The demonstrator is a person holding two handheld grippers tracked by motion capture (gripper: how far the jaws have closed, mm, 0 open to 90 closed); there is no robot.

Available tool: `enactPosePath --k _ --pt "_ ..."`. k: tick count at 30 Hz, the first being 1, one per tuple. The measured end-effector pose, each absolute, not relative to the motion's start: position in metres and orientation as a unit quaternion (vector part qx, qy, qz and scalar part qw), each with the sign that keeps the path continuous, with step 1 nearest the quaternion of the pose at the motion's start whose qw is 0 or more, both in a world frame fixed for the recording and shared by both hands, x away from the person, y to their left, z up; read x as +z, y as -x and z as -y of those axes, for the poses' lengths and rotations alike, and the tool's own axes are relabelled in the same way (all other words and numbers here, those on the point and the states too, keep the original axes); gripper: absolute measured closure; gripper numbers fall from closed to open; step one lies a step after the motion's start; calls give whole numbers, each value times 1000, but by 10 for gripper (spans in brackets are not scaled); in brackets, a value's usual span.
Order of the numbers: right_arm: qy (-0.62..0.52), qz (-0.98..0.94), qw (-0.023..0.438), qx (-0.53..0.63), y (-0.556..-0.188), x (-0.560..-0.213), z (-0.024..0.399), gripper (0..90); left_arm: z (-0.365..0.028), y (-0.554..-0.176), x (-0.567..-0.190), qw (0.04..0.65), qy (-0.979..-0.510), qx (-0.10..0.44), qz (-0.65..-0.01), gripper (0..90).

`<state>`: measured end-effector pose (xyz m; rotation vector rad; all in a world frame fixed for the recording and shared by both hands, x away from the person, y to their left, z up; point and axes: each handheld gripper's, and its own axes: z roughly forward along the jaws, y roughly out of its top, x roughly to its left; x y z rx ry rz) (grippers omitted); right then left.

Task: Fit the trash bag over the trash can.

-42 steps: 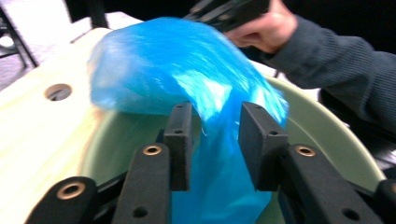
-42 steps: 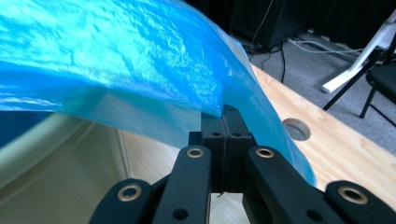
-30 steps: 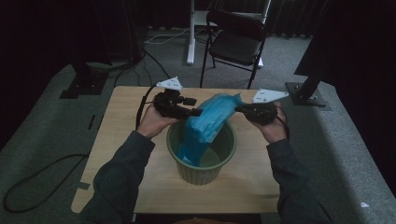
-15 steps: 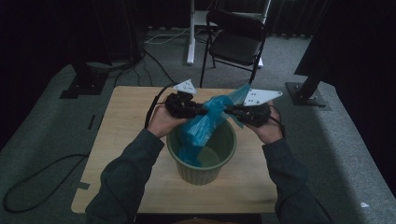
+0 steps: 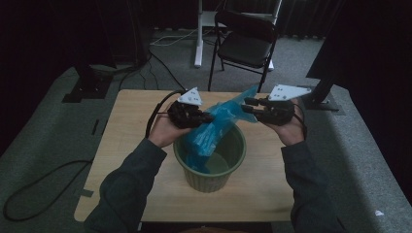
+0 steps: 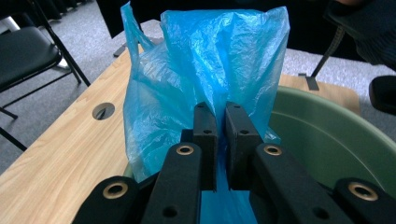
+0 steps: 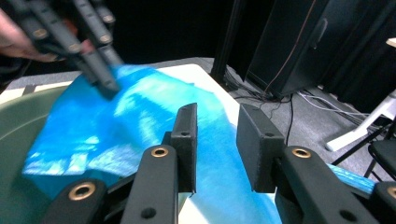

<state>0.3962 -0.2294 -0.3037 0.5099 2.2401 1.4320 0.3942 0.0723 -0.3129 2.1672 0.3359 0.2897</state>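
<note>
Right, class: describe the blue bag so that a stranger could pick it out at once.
Start at the wooden table and find the round green bin near its middle. Draped from the bin's mouth up to the left gripper, which pinches it, is the blue plastic bag: thin, crinkled, glossy, the scene's one bright blue thing.

One blue plastic bag (image 5: 214, 133), hanging over the table's centre. One green ribbed bin (image 5: 209, 162), at the table's 6 o'clock. Two black two-jaw grippers: a left gripper (image 5: 206, 118) at the bin's 11 o'clock and a right gripper (image 5: 247, 106) at its 1 o'clock. Two grey three-cornered plates, one atop each gripper. Two hands, two dark sleeves. One wooden table (image 5: 131, 131), with one round hole (image 6: 103, 110) in its top. One black folding chair (image 5: 245, 46), on the floor at the table's 12 o'clock. One white stand leg (image 5: 198, 34), at 11 o'clock. One loose black cable (image 5: 34, 187) on the carpet, at 8 o'clock.
</note>
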Motion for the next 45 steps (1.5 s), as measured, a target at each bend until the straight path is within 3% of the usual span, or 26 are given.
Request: enactPosePath --k 3,9,17,20,21,22,24,27,34,45 --pt "-195 -809 210 513 -400 -304 227 674 -73 -390 -314 450 -875 120 -130 836" --pt "-192 -811 160 529 -408 -307 216 554 -77 -389 -323 442 -879 122 -131 834" --pt "-220 -803 50 552 -432 -312 206 412 -80 -383 -322 452 -873 132 -125 834" --pt "-222 -809 28 543 -436 -316 202 413 -81 -383 -324 451 -873 133 -129 834" --pt "-219 -812 19 541 -437 -318 201 428 -83 -384 -328 451 -872 132 -135 834" --pt "-205 -820 9 534 -436 -322 198 584 -84 -385 -329 451 -872 130 -137 834" --pt "-191 -827 12 529 -434 -323 195 754 -86 -386 -330 453 -871 130 -142 832" --pt "-180 -830 18 527 -431 -322 194 893 -88 -386 -330 456 -869 127 -144 812" --pt "-170 -837 58 516 -419 -319 197 900 -95 -386 -326 458 -866 129 -153 660" --pt "-166 -847 92 497 -407 -325 199 899 -102 -392 -316 494 -845 115 -170 570"
